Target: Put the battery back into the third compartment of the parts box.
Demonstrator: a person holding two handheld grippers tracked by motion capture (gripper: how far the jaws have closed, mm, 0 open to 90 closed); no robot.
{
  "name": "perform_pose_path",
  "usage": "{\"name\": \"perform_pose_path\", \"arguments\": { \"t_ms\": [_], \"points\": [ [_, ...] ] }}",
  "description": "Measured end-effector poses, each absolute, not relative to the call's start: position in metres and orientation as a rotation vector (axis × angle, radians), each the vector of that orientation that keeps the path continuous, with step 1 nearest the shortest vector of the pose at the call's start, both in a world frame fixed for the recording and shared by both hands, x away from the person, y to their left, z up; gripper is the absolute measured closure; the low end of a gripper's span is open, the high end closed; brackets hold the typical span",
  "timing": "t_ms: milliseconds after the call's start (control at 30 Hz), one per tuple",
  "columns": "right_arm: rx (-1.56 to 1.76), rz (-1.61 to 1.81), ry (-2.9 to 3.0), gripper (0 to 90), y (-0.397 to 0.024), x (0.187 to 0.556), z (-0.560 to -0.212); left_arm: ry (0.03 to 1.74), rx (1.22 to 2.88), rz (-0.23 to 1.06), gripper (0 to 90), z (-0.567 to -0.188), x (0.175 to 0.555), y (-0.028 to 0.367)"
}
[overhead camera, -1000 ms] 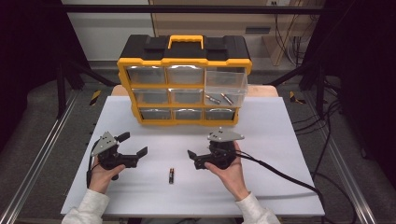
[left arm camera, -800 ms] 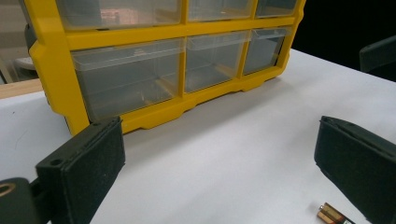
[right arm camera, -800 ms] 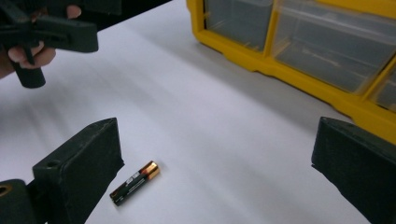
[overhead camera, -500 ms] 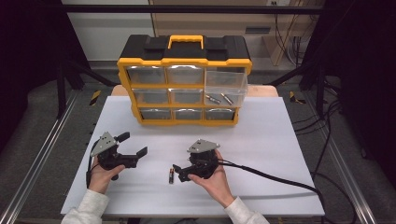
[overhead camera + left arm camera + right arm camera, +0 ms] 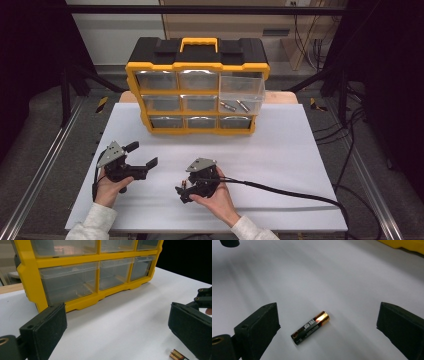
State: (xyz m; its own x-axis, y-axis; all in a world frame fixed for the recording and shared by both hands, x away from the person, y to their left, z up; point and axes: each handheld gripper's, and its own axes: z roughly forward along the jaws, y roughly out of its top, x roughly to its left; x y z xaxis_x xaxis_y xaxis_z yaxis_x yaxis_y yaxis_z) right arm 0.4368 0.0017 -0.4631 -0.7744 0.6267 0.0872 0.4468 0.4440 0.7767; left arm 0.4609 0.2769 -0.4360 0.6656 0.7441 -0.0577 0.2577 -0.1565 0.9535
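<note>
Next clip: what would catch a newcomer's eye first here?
The yellow and black drawer cabinet at the back of the white table, with its top right drawer pulled out. Then the battery lying on the table between the open jaws of the right gripper near the front edge. The left gripper is open beside it.

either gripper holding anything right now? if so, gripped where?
Nothing is held. The right gripper is open, its jaws on either side of the battery, which lies flat on the table untouched. The left gripper is open, away from the battery.
</note>
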Motion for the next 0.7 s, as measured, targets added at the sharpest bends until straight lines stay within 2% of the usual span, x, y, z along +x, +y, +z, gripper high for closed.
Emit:
{"name": "perform_pose_path", "arguments": {
  "t_ms": [200,667,700],
  "points": [
    [0.912,1.209,2.519,12.6,0.012,0.435,-0.469,0.816,1.719,0.523,1.6,-0.436,0.461,0.277],
    [0.906,1.151,2.582,48.7,0.017,0.433,-0.481,0.814,1.721,0.525,1.8,-0.436,0.46,0.277],
    [0.906,1.149,2.586,49.1,0.017,0.433,-0.482,0.813,1.722,0.525,1.7,-0.436,0.46,0.277]
  ]
}}
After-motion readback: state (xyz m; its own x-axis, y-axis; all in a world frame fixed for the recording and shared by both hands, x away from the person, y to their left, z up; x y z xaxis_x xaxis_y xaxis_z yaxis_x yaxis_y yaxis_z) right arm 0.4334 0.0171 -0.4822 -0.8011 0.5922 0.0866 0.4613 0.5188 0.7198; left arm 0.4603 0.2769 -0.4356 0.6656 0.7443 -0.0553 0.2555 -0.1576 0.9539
